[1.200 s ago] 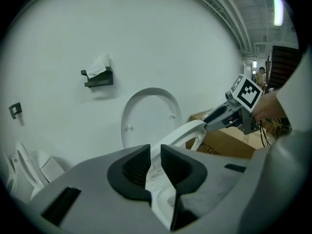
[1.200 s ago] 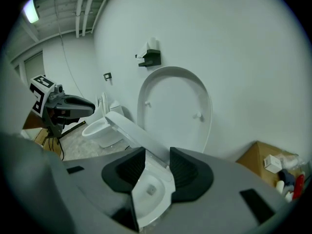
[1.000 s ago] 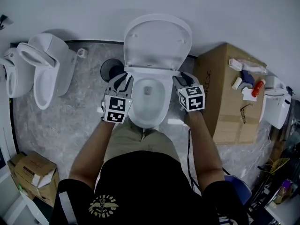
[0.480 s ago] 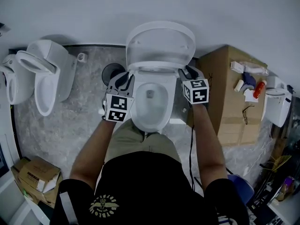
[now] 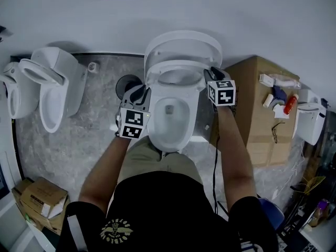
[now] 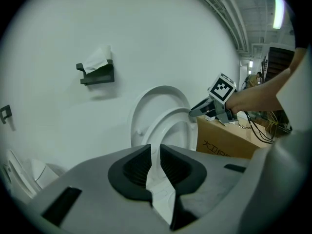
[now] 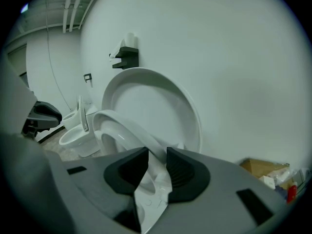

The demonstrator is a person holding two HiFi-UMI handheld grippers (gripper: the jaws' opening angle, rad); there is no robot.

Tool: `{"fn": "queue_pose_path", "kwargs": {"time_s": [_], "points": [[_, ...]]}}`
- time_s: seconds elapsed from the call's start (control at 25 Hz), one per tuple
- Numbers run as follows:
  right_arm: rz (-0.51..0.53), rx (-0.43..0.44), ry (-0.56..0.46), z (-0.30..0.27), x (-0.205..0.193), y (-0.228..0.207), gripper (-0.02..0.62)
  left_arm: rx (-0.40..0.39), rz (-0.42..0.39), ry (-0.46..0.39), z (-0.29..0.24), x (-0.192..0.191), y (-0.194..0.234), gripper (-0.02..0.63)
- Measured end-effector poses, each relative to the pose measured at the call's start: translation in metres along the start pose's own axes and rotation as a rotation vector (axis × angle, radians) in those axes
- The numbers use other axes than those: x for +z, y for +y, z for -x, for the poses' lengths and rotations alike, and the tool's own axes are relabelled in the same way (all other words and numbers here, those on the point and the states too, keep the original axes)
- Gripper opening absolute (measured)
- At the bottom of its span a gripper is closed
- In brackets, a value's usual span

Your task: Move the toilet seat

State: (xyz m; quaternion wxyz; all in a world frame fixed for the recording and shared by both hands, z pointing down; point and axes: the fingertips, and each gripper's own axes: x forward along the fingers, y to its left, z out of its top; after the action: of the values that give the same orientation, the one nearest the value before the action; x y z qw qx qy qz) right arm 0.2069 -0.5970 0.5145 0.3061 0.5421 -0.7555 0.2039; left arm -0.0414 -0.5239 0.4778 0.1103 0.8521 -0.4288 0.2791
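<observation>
Slantwise down, right hand-held gripper [image 5: 213, 72], jaws just closing, clamps toilet seat [image 7: 124, 129].

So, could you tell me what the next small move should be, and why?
Probably raise the seat back against the lid: the right hand-held gripper, whose jaws have just been closing, grips its rim, and it stands only partway up, short of the lid.

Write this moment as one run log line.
toilet seat: partly raised | right gripper: jaws just closing, seat gripped between them | left gripper: shut, empty

Two claws [image 5: 135, 92] [image 5: 215, 71], two boxes [image 5: 262, 104] [image 5: 39, 196] (three toilets [image 5: 185, 131] [image 5: 52, 83] [image 5: 9, 93] clearly).
</observation>
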Motion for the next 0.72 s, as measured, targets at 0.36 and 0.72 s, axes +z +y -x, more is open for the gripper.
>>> {"fn": "queue_pose_path", "kwargs": {"time_s": [0.36, 0.72], "points": [[0.044, -0.011, 0.042, -0.013, 0.007, -0.009, 0.129, 0.006, -0.004, -0.010, 0.006, 0.011, 0.004, 0.072], [0.043, 0.019, -0.076, 0.037, 0.015, 0.001, 0.210, 0.046, -0.024, -0.081, 0.039, 0.046, -0.010, 0.072]]}}
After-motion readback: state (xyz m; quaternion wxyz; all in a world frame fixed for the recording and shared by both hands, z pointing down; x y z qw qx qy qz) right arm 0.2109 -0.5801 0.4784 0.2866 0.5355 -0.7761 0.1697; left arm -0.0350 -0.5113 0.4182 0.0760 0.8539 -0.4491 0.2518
